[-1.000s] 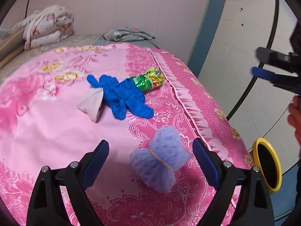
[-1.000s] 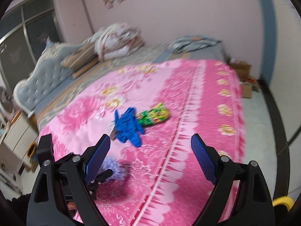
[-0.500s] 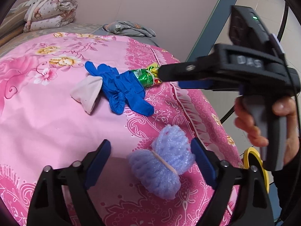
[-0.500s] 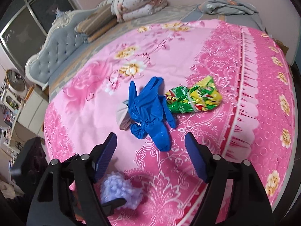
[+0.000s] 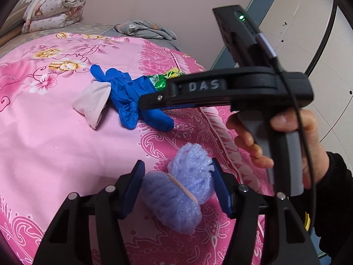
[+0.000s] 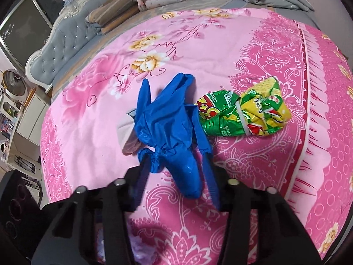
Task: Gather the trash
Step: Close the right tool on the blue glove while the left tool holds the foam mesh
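A purple foam wad (image 5: pixel 179 187) tied with a rubber band lies on the pink bedspread (image 5: pixel 55 145). My left gripper (image 5: pixel 177 186) has its blue pads closed against both sides of it. A knotted blue glove (image 6: pixel 169 130) lies farther in; it also shows in the left wrist view (image 5: pixel 132 97). My right gripper (image 6: pixel 176 181) has its jaws narrowed around the glove's near end. A green-yellow snack wrapper (image 6: pixel 242 114) lies to the glove's right. A pale pink cloth scrap (image 5: pixel 92 101) lies to its left.
Folded quilts (image 5: pixel 53 8) and a grey cloth (image 5: pixel 145 28) lie at the far end of the bed. A padded grey headboard (image 6: pixel 66 39) stands at the left. The bed's right edge drops to a tiled floor (image 5: pixel 308 33). A yellow rim (image 5: pixel 307 219) shows low right.
My left gripper has closed in on the purple foam wad. My right gripper has come down over the bed to the blue glove and narrowed its jaws around it.
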`<state>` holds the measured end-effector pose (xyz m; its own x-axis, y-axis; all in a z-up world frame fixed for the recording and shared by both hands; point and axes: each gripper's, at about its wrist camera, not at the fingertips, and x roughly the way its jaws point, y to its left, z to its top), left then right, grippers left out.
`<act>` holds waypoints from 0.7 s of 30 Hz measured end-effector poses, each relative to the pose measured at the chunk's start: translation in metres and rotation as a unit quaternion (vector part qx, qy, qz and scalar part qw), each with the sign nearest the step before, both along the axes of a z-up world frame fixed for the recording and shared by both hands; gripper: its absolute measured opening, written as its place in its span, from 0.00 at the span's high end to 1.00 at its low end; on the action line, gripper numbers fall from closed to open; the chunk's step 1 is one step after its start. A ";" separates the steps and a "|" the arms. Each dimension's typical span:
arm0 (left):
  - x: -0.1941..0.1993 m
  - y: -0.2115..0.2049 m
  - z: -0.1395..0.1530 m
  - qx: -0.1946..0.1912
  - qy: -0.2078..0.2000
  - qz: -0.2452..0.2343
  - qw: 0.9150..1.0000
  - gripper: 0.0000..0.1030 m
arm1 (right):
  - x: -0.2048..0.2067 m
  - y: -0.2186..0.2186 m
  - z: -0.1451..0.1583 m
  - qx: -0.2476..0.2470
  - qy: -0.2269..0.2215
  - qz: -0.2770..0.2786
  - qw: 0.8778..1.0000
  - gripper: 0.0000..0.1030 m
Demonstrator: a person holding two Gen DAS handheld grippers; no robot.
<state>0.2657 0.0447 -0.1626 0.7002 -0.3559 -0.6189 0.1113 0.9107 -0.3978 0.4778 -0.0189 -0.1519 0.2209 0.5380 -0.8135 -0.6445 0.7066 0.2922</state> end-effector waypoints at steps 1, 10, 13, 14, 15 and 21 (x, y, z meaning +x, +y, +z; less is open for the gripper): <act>0.000 0.000 0.000 -0.001 -0.002 -0.001 1.000 0.47 | 0.001 0.002 -0.003 -0.002 0.003 0.001 1.000 0.64; -0.003 0.000 0.002 -0.006 -0.008 -0.001 1.000 0.50 | -0.001 0.001 -0.006 -0.002 -0.006 0.001 1.000 0.97; -0.004 0.000 0.004 -0.006 -0.011 -0.001 1.000 0.50 | -0.002 -0.005 0.000 0.005 -0.009 -0.002 1.000 0.98; -0.004 0.001 0.005 -0.006 -0.012 0.000 1.000 0.50 | -0.002 -0.007 0.002 0.007 -0.011 -0.004 1.000 0.98; -0.004 0.001 0.006 -0.006 -0.014 0.000 1.000 0.50 | -0.003 -0.010 0.005 0.009 -0.014 -0.008 1.000 0.98; -0.011 0.003 0.017 0.005 -0.028 0.007 1.000 0.51 | -0.012 -0.037 0.032 0.045 -0.032 -0.037 0.998 0.99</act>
<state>0.2544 0.0480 -0.1452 0.7390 -0.3400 -0.5816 0.1205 0.9161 -0.3824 0.4656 -0.0563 -0.1204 0.3127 0.5876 -0.7463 -0.6100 0.7265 0.3164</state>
